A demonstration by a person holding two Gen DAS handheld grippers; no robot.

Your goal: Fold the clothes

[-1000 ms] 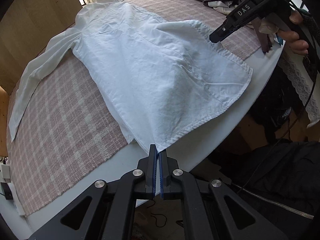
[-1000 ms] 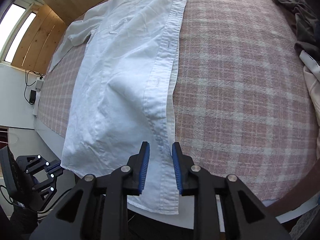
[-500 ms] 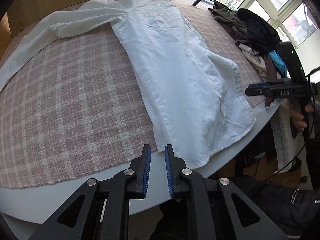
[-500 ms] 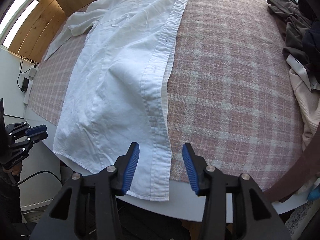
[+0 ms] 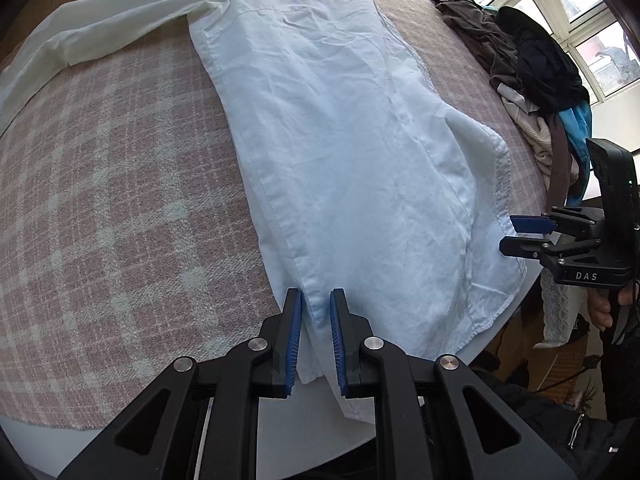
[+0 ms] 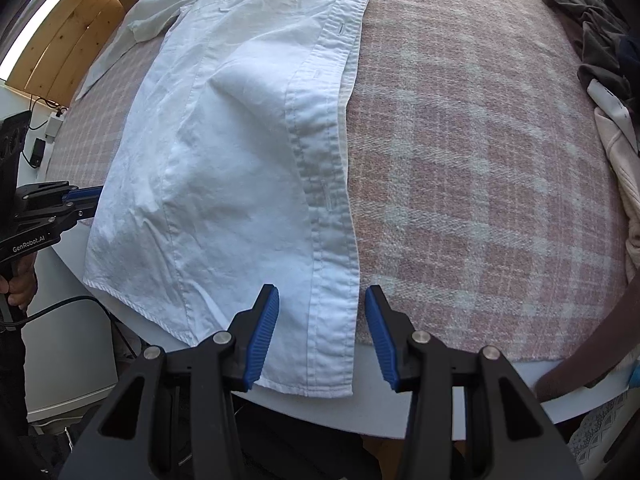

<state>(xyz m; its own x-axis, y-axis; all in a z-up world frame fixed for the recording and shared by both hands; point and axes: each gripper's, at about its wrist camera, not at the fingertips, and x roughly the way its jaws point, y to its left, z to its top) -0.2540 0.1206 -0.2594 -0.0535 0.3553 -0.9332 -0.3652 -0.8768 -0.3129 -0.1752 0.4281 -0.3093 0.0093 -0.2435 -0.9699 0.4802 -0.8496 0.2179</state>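
Note:
A white button shirt (image 5: pixel 340 140) lies spread flat on a pink plaid cloth (image 5: pixel 100 200), its hem hanging slightly over the near table edge. My left gripper (image 5: pixel 314 296) hovers over the hem by the shirt's side edge; its jaws stand slightly apart, the fabric shows below the gap, and the pads are not pressing it. My right gripper (image 6: pixel 322 292) is open wider above the button placket of the shirt (image 6: pixel 240 160) at the hem. Each view shows the other gripper at the shirt's far side: the right gripper (image 5: pixel 516 234) and the left gripper (image 6: pixel 86 200).
A pile of dark, beige and blue clothes (image 5: pixel 540 72) sits at the right of the table and shows as a clothes pile (image 6: pixel 600 40) in the right wrist view. The white table rim (image 6: pixel 400 400) shows below the plaid cloth (image 6: pixel 480 160). One sleeve (image 5: pixel 100 28) stretches to the far left.
My left gripper let go of the hem corner it held, its jaws parted, and it swung across to the shirt's side edge. The hem dropped flat. My right gripper's jaws widened.

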